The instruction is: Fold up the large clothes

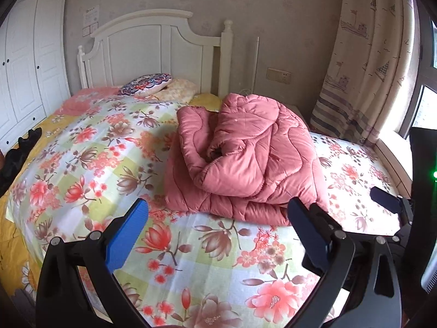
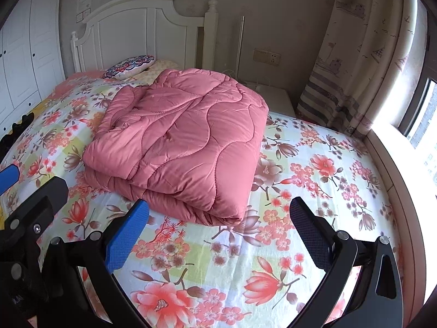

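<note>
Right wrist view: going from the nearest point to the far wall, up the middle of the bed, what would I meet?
Open right claw → flowered bedsheet → folded pink quilt → patterned cushion → white headboard.

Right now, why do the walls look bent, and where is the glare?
Both views: fisheye lenses bow the wardrobe and curtain. Right wrist view: the window is blown out white, washing the sheet nearby. Left wrist view: dimmer, the quilt evenly lit.
</note>
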